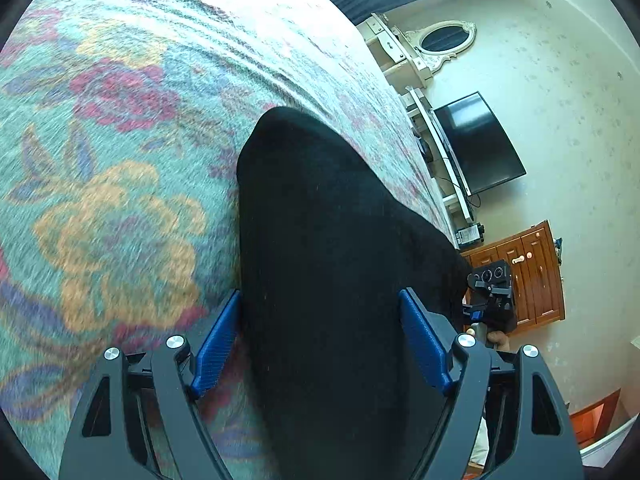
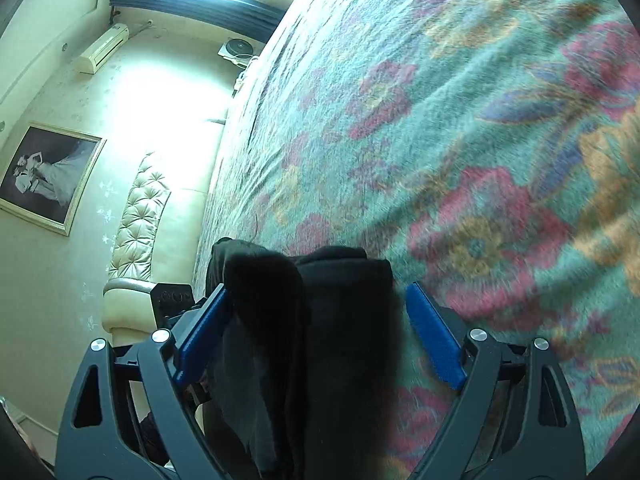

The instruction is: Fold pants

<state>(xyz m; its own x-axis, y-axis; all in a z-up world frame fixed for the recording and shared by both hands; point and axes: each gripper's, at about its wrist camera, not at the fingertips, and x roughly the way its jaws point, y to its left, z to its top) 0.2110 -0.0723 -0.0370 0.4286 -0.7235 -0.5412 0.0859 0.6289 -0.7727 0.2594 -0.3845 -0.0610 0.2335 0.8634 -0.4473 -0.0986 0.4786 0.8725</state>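
- Left wrist view: the left gripper (image 1: 320, 344) points down at a bed with its two blue ribbed pads (image 1: 218, 344) spread wide apart.
- The pants (image 1: 332, 260), black, matte and slightly fuzzy, lie between those pads as a long strip that narrows to a rounded tip farther up the bed. The fabric reaches both pads, but they do not pinch it; the jaws stand open.
- The bedspread (image 1: 120, 160) under them is woolly, pale green with big orange, red and purple flowers, and is blurred in places.
- The pants run close along the right edge of the bed, with a small part hanging over it near the right gripper (image 1: 490, 300), which shows past that edge with a fingertip beside its handle.
- Beyond the edge stand a dark flat television (image 1: 480, 144), a brown wooden cabinet (image 1: 528, 276) and an oval mirror (image 1: 444, 40) in a pale carved frame.
- Right wrist view: the right gripper (image 2: 316, 328) also has its blue pads well apart, unclamped, over a thick folded bundle of the pants (image 2: 312, 340) in soft rounded layers.
- This bundle lies at the left edge of the bed, touching the left pad and falling short of the right one.
- A cream tufted headboard (image 2: 140, 220) and a framed picture (image 2: 48, 176) are on the wall beyond.
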